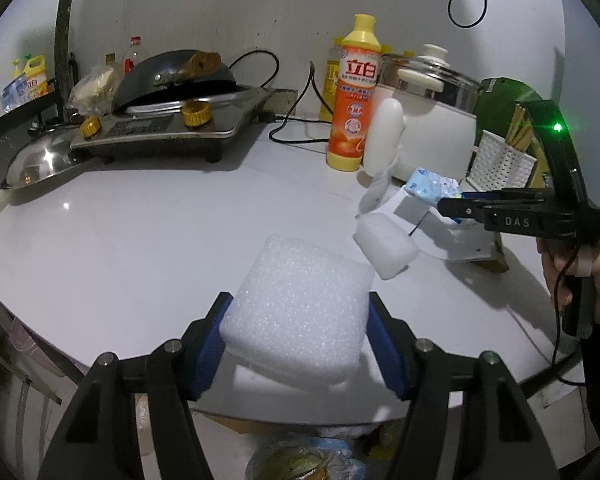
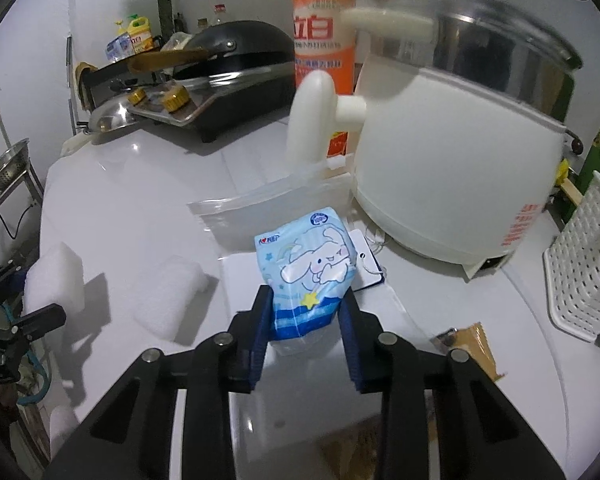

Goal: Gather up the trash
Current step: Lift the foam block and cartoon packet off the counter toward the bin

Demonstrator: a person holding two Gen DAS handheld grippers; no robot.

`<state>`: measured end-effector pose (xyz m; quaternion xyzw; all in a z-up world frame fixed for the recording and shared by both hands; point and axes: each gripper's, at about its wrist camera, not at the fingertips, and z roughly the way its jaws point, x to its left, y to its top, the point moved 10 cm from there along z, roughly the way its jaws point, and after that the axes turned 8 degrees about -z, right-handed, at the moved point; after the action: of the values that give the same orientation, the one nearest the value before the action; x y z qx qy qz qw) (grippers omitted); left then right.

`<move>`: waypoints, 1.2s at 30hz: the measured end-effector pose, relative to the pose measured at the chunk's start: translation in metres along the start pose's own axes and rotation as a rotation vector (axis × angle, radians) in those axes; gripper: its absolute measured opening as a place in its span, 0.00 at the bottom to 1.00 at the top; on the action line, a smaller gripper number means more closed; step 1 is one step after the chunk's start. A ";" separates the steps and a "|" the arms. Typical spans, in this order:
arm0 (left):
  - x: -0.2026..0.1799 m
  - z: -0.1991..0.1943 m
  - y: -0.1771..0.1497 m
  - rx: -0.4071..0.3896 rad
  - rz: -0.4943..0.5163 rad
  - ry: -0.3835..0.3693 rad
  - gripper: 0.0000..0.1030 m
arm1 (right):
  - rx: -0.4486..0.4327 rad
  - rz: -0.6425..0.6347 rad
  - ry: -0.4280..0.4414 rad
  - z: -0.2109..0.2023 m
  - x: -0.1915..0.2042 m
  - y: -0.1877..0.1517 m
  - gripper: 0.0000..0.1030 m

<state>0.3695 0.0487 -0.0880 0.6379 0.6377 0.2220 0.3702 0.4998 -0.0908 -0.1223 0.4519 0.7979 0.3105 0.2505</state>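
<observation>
Left tongs [image 1: 298, 340] are clamping a white foam block [image 1: 300, 304], lifted just over the near edge of the white tabletop [image 1: 140, 232]. Right tongs [image 2: 306, 336] are gripping a blue cartoon-printed packet [image 2: 312, 272], raised over a white card [image 2: 260, 276].

A second foam piece [image 1: 386, 246] is lying between the two tongs. A clear zip bag [image 2: 268, 208], the white cooker [image 2: 452, 152] and an orange detergent bottle [image 1: 354, 96] are crowding the far right. The stove [image 1: 172, 120] is occupying the far left. The tabletop's middle is lying open. Below its edge, a bag's contents are too cut off to identify.
</observation>
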 end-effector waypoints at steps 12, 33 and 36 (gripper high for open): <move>-0.014 -0.037 -0.017 -0.041 -0.024 0.006 0.63 | -0.029 -0.016 0.008 -0.051 0.004 -0.030 0.30; -0.037 -0.086 -0.059 -0.066 -0.028 0.018 0.63 | -0.084 -0.070 0.051 -0.124 0.040 -0.073 0.30; -0.039 -0.090 -0.065 -0.066 -0.029 0.020 0.63 | -0.091 -0.078 0.062 -0.132 0.047 -0.079 0.30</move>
<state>0.2557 0.0215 -0.0728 0.6137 0.6430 0.2441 0.3878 0.3432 -0.1167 -0.0948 0.3985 0.8074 0.3505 0.2579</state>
